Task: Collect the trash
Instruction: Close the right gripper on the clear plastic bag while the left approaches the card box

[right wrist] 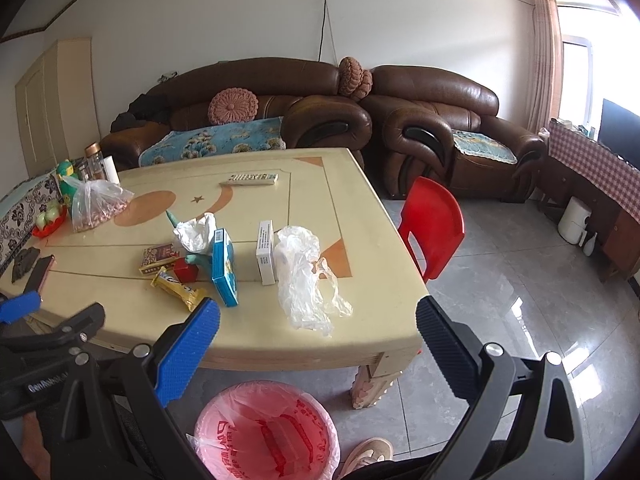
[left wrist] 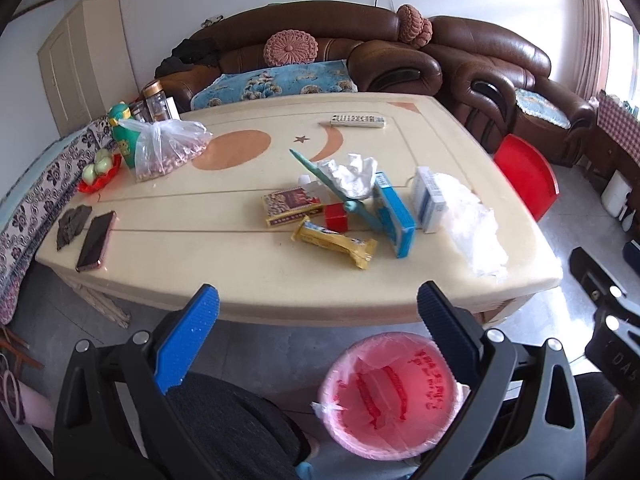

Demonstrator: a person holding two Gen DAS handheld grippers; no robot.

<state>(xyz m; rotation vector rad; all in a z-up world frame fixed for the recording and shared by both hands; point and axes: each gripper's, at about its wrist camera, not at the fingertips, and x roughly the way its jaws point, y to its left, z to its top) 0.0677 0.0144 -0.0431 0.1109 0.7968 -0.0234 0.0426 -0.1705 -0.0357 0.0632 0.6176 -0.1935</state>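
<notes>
Right under your left gripper (left wrist: 318, 300) sits the pink-lined bin (left wrist: 390, 396) on the floor, at six o'clock from the table's near edge; your fingers are spread wide with nothing between them. Your right gripper (right wrist: 318, 312) is gaping wide too, empty, hovering over the table's near corner. Up on the cream table (left wrist: 200, 240) the trash is clustered at the middle: a gold snack wrapper (left wrist: 334, 243) nearest you, a small red box (left wrist: 335, 217) just beyond it, a patterned flat box (left wrist: 291, 205) at its ten o'clock. A crumpled white tissue (left wrist: 350, 174) lies on a teal fan (left wrist: 320, 180), with a blue carton (left wrist: 394, 216) on edge at three o'clock of that. Further right, a white carton (left wrist: 429, 199) touches a crumpled clear plastic bag (left wrist: 474, 226) near the table's right edge. Out at nine o'clock, a phone (left wrist: 96, 241); at twelve, a remote (left wrist: 357, 121). A red chair (right wrist: 434, 222) stands beside the table's right side.
</notes>
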